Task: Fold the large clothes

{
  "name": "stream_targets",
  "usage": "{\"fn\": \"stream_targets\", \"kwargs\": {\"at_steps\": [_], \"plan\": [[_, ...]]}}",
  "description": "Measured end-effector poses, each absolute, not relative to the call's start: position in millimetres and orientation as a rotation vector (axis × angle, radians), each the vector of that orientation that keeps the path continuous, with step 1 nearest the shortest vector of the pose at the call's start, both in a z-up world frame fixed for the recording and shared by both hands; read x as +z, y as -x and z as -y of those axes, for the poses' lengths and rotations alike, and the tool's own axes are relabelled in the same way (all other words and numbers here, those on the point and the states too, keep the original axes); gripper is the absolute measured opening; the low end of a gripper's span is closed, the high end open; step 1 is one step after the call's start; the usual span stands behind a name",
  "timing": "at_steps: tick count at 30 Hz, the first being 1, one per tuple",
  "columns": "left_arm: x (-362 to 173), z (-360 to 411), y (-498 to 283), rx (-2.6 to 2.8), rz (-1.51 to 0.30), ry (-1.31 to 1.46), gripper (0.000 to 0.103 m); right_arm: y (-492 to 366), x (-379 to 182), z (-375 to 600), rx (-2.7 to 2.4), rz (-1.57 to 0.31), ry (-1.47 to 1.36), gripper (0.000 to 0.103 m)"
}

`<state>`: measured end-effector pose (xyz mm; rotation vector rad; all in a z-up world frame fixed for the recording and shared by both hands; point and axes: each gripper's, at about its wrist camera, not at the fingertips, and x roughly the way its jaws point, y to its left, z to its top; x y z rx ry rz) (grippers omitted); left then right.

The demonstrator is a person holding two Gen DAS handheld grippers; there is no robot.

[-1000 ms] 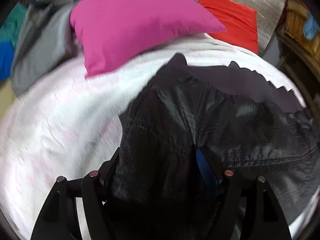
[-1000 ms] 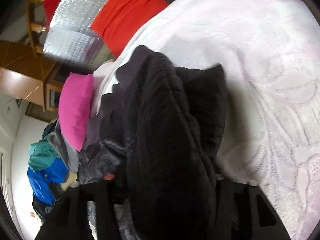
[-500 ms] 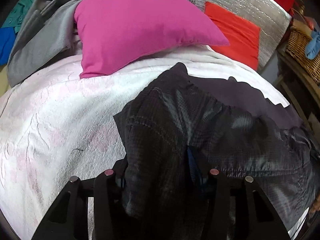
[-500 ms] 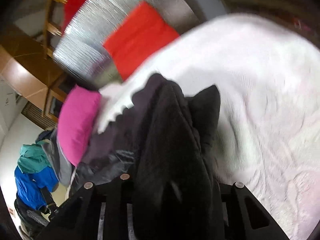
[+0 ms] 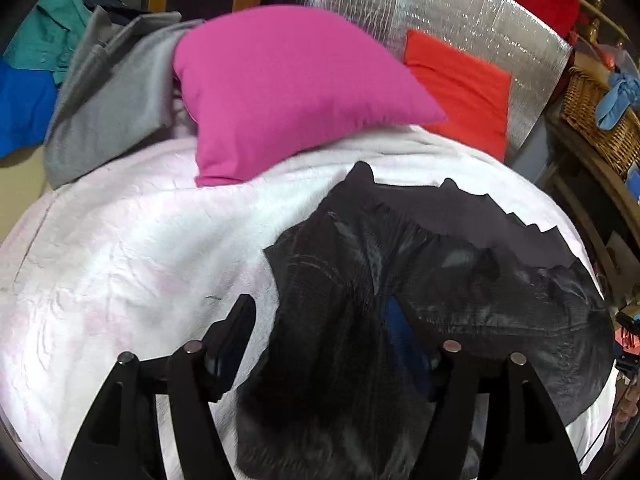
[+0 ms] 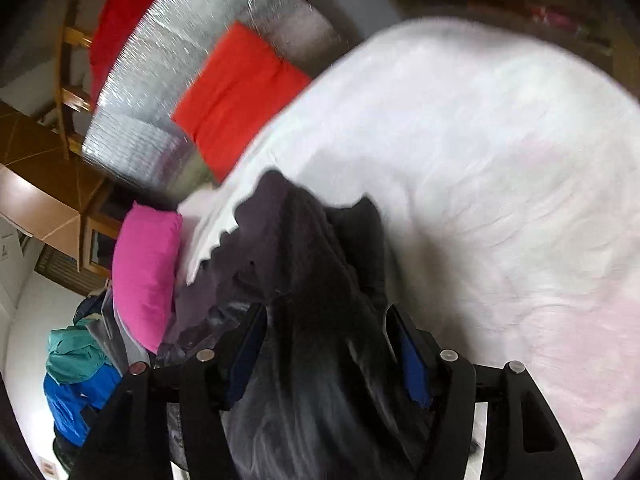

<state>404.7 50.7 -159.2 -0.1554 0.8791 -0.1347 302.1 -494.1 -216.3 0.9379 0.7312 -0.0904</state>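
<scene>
Both grippers have risen | left gripper (image 5: 320, 344) and right gripper (image 6: 326, 344) jaws just reopened, dark jacket (image 5: 360, 300) loose between them | bed (image 5: 120, 240): jacket bunched, folding barely begun.

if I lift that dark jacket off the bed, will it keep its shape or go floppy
Probably floppy: the dark jacket lies creased and draped on the white bedspread, sagging between the left gripper fingers. Its sheen suggests slippery fabric. Bunched layers in the right gripper suggest some bulk.

Left of the black garment (image 5: 360, 320) the white bedspread (image 5: 120, 260) lies open; far off, a pink pillow (image 5: 288, 88) and grey clothes (image 5: 112, 92) block passage.
</scene>
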Motion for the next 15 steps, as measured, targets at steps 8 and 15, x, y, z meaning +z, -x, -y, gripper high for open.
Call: {"fn": "stream_targets", "kwargs": {"at_steps": [8, 15], "plan": [[-161, -56, -350, -0.182, -0.93, 0.293, 0.07, -251, -208, 453, 0.069, -0.713, -1.018, 0.076], [-190, -54, -315, -0.178, -1.044, 0.464, 0.07, -252, -235, 403, 0.174, -0.826, -1.079, 0.077]]}}
